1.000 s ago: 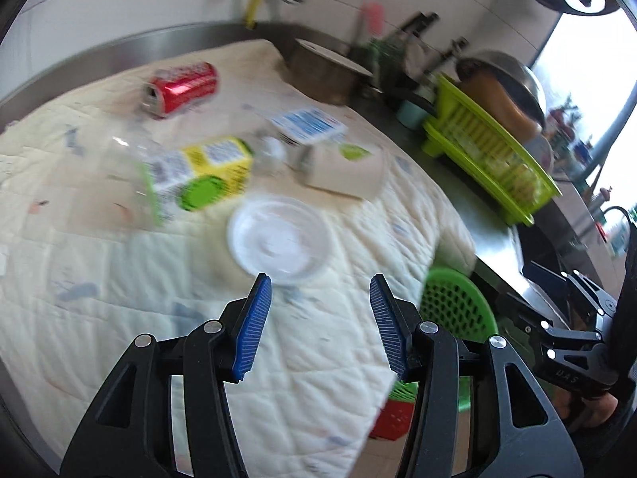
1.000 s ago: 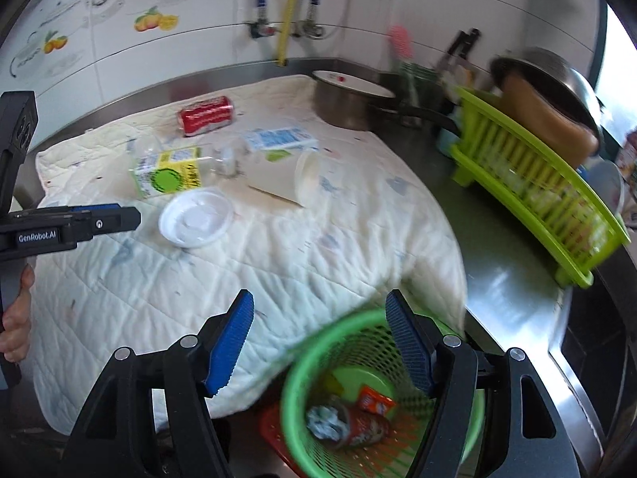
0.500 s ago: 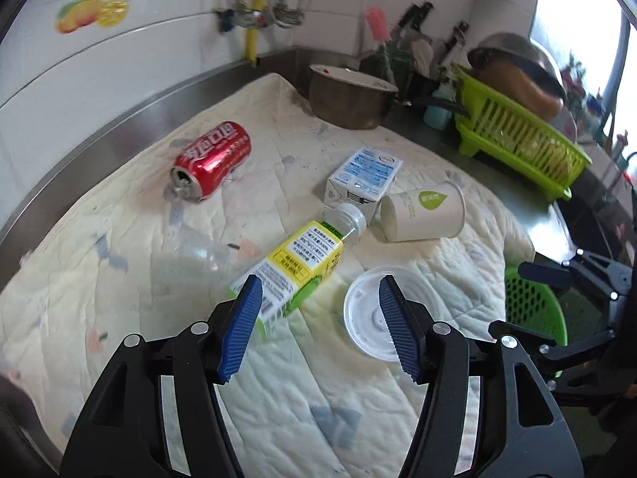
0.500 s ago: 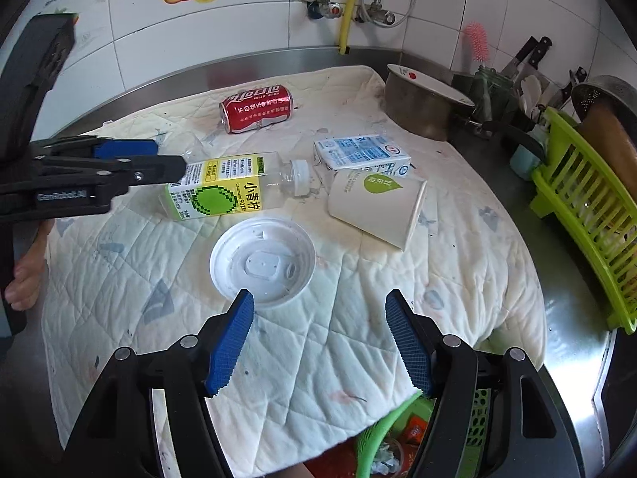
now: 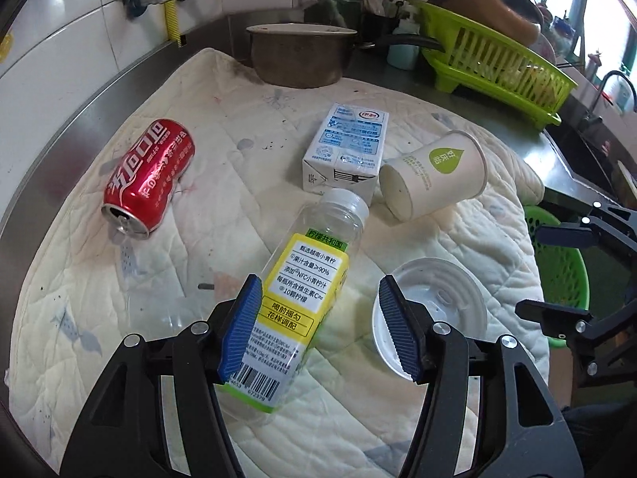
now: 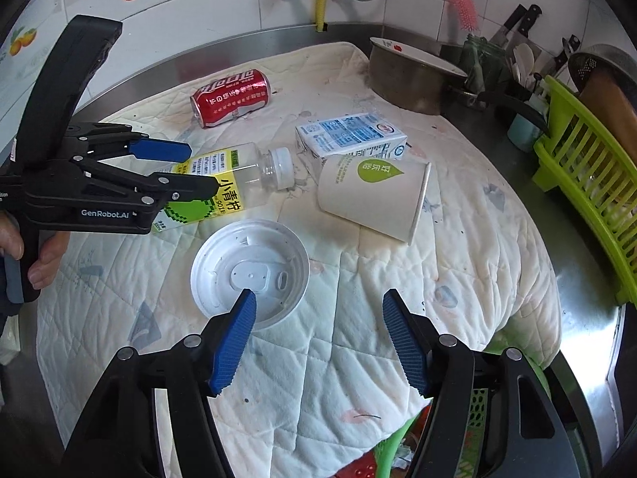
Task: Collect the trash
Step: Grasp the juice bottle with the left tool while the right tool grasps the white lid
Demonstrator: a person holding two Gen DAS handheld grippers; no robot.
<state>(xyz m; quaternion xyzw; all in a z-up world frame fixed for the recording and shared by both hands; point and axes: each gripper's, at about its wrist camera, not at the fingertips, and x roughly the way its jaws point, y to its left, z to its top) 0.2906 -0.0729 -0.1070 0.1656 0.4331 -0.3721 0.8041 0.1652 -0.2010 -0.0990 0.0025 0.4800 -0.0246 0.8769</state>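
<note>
A clear bottle with a yellow label lies on the quilted cloth. My left gripper stands open astride its lower half, the left pad close to the label and the right pad well clear. Around it lie a red can, a blue-white carton, a tipped paper cup and a white lid. My right gripper hovers over the cloth with its jaws closing and only quilt between them. Its left fingertip is at the near rim of the lid.
A green basket with rubbish inside sits below the cloth's near right corner. A metal pot and a green dish rack stand at the back and right on the steel counter. A hand holds the left gripper's handle.
The left gripper rolled, slid across the cloth and came down over the bottle, its jaws a little wider. The right gripper moved from above the basket to the lid.
</note>
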